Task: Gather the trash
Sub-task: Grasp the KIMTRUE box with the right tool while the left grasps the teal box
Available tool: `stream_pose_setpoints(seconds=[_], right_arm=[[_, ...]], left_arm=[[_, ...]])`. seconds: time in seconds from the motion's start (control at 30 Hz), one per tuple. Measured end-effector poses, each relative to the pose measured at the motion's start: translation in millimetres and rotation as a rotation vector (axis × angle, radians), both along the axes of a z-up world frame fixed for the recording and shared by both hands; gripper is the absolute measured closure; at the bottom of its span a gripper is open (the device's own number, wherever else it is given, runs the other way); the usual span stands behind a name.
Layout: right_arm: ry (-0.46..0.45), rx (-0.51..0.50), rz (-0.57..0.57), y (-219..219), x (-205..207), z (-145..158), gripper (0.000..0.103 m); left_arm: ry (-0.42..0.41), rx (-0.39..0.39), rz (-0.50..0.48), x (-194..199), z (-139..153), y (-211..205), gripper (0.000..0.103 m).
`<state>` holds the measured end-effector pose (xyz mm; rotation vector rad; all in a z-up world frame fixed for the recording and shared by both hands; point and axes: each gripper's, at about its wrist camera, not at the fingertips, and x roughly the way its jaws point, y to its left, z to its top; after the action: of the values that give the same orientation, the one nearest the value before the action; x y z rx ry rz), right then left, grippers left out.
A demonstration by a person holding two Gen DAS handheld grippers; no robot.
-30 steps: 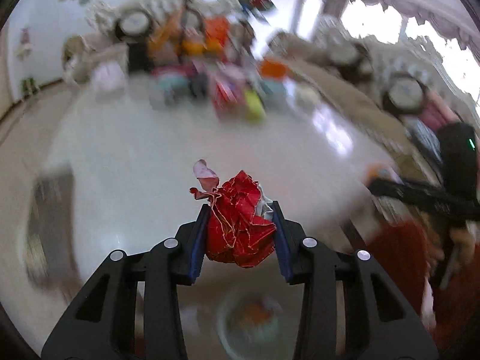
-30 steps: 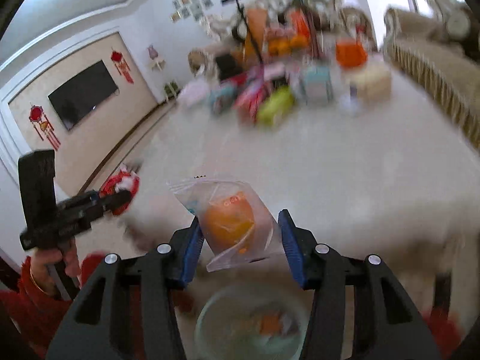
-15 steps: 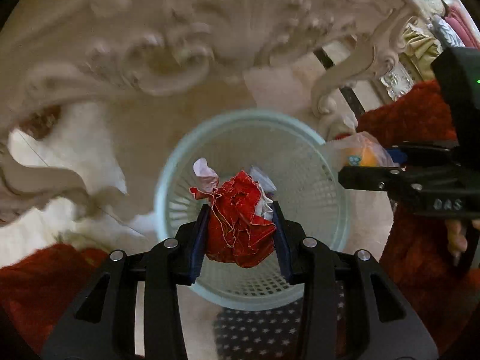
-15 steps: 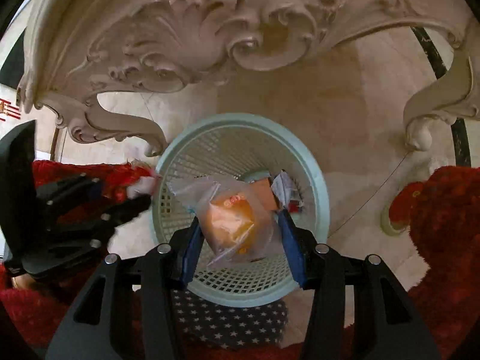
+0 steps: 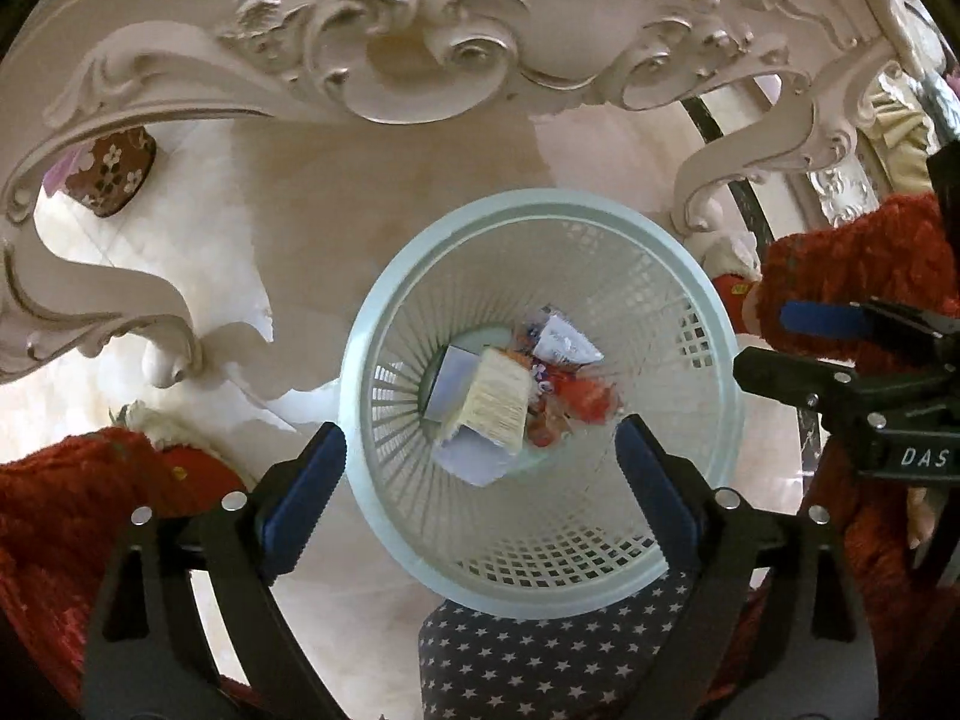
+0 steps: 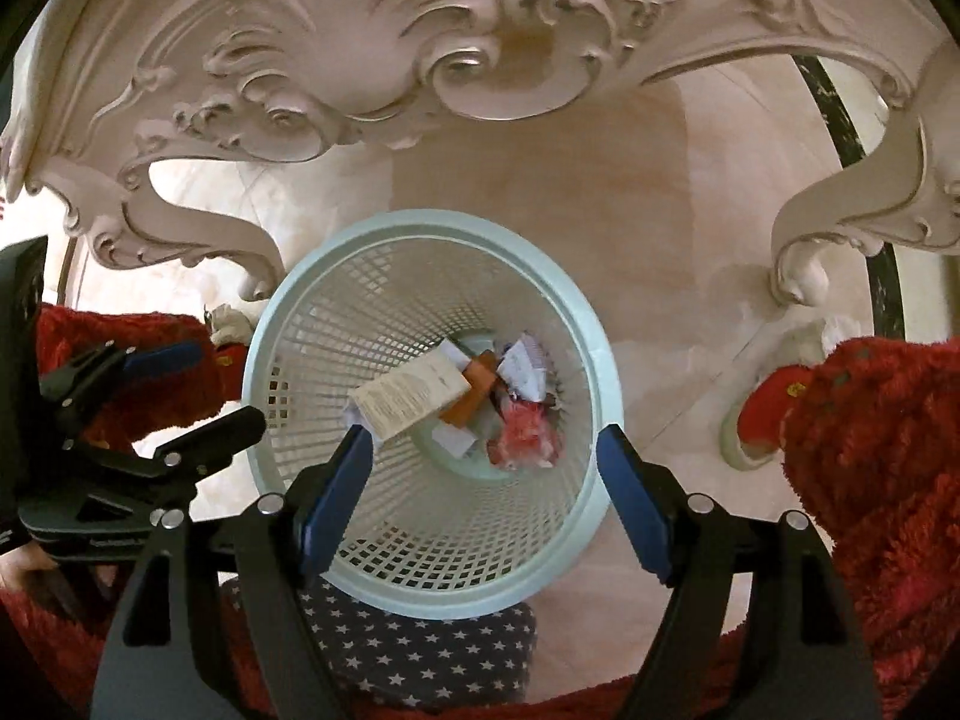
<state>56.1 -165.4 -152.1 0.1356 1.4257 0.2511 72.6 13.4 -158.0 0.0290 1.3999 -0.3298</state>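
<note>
Your right gripper [image 6: 483, 498] points down over the mesh wastebasket [image 6: 420, 240] — jaws just opened, nothing between them; a red crumpled wrapper [image 6: 525, 435] lies inside.

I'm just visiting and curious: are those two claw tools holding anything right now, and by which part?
Nothing is held. The left gripper and the right gripper have just been opening, with nothing between their jaws; the trash lies in the basket below.

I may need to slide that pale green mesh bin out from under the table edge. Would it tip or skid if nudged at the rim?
The bin looks like thin openwork plastic, so probably light. It holds only a few scraps, such as a beige box, so little weighs it down. On the glossy floor it would likely skid; a high nudge might tip it.
</note>
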Motion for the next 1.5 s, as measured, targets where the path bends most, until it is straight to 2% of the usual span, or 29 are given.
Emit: stream_pose_setpoints(seconds=[0.2, 0.3, 0.37, 0.5, 0.57, 0.63, 0.7, 0.77, 0.93, 1.03, 1.2, 1.37, 1.5], right_arm=[[-0.015, 0.007, -0.015, -4.3, -2.1, 4.2, 0.03], [-0.066, 0.015, -0.026, -6.0, -5.2, 18.9, 0.03], [-0.15, 0.034, -0.031, -8.7, -10.7, 46.3, 0.03], [-0.431, 0.075, -0.089, -32.2, -14.8, 142.8, 0.03], [-0.546, 0.058, -0.144, -45.8, -5.4, 179.7, 0.029], [-0.674, -0.008, -0.215, -59.9, 17.1, 214.7, 0.019], [-0.742, -0.066, -0.281, -68.4, 42.2, 232.9, 0.018], [-0.782, -0.102, -0.326, -73.0, 73.4, 244.9, 0.018], [-0.767, -0.159, -0.437, -82.4, 166.0, 250.5, 0.018], [-0.716, -0.185, -0.488, -93.6, 213.8, 244.2, 0.018], [-0.662, -0.231, -0.565, -106.1, 258.2, 230.3, 0.018], [-0.565, -0.221, -0.668, -120.3, 304.3, 213.7, 0.018], [-0.515, -0.243, -0.679, -122.7, 327.2, 202.7, 0.018]], left_arm=[[-0.012, -0.014, 0.005, -1.9, 4.4, 4.9, 0.014], [-0.06, -0.022, -0.015, -5.5, 19.5, 3.2, 0.014], [-0.144, -0.052, -0.047, -12.7, 54.7, 4.5, 0.014], [-0.35, -0.136, -0.123, -16.6, 150.4, 18.0, 0.014], [-0.461, -0.127, -0.159, -3.7, 194.2, 25.7, 0.014], [-0.579, -0.081, -0.185, 22.8, 228.3, 34.0, 0.014], [-0.65, -0.031, -0.172, 61.7, 248.7, 43.2, 0.014], [-0.673, 0.003, -0.129, 120.0, 261.4, 54.3, 0.014], [-0.677, 0.006, 0.018, 248.3, 270.3, 74.5, 0.014], [-0.664, -0.007, 0.023, 302.5, 266.0, 76.0, 0.014], [-0.61, 0.024, 0.011, 352.6, 249.5, 71.7, 0.014], [-0.558, 0.041, -0.02, 380.9, 235.8, 67.8, 0.014], [-0.548, 0.083, -0.063, 398.2, 228.9, 57.2, 0.014]])
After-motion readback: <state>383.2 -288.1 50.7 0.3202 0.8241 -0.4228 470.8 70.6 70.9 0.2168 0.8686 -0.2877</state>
